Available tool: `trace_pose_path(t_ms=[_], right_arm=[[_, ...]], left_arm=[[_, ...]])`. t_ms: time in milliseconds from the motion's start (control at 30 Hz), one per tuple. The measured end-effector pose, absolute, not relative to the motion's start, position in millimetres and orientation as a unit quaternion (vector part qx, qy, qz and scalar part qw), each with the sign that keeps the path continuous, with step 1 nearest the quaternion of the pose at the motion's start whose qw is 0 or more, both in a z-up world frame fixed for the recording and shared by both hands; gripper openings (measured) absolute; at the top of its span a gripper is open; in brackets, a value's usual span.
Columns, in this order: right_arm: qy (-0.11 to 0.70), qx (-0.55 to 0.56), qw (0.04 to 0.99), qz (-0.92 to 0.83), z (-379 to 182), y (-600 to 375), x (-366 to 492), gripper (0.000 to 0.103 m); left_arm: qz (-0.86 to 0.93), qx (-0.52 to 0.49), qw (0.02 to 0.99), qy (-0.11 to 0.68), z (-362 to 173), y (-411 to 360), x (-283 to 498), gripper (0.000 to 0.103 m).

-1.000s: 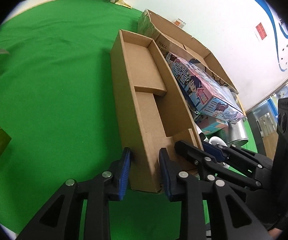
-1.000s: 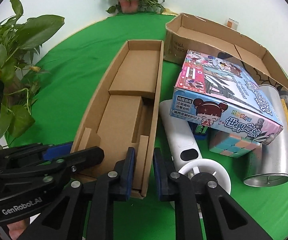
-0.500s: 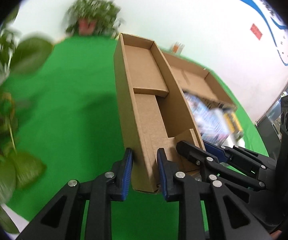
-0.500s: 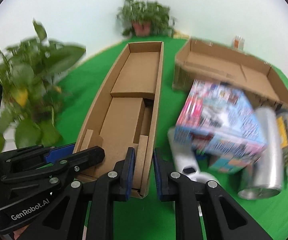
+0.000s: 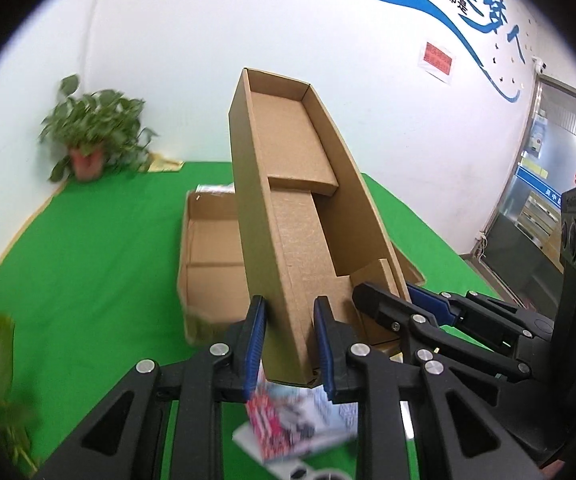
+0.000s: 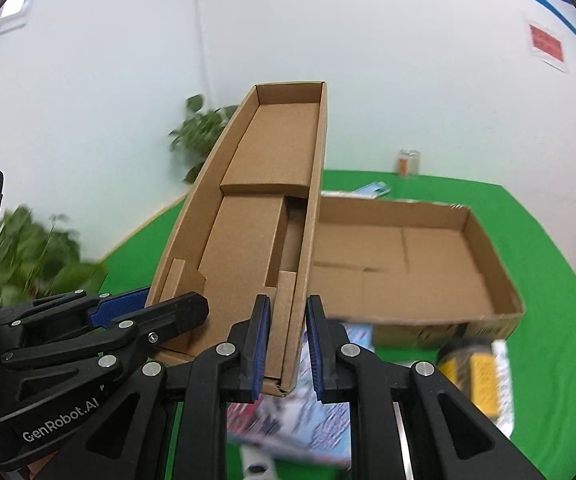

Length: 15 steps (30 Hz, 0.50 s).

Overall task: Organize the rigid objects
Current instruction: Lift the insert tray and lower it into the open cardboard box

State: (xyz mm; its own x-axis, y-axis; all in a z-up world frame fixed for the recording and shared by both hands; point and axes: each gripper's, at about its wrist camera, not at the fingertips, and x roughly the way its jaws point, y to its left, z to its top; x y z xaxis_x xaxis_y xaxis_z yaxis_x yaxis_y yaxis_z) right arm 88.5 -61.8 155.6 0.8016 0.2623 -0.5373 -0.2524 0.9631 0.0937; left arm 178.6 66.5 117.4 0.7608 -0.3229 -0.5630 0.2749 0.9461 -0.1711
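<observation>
Above the green surface (image 5: 87, 272), a long narrow cardboard box (image 5: 288, 208) hangs tilted, its far end raised toward the white wall. Left claw (image 5: 288, 344) pinches the box's near left wall; right claw (image 6: 285, 344) pinches the near right wall. Below and behind sits a wide open cardboard tray (image 6: 408, 264). Under the box lies a blurred colourful game box (image 5: 300, 412), with a yellow-labelled bottle (image 6: 476, 372) to the right.
</observation>
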Motion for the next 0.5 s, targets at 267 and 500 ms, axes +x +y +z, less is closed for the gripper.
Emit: trace_pose_path(t_ms=[267, 500], right_arm=[[0.308, 0.028, 0.942, 0.13, 178, -84, 177, 0.016], [0.369, 0.034, 0.916, 0.152, 152, -72, 263, 0.017]], left_arm=[[-0.163, -0.017, 0.931, 0.326, 126, 57, 242, 0.023], [-0.141, -0.01, 0.918, 0.372, 103, 62, 297, 0.023]])
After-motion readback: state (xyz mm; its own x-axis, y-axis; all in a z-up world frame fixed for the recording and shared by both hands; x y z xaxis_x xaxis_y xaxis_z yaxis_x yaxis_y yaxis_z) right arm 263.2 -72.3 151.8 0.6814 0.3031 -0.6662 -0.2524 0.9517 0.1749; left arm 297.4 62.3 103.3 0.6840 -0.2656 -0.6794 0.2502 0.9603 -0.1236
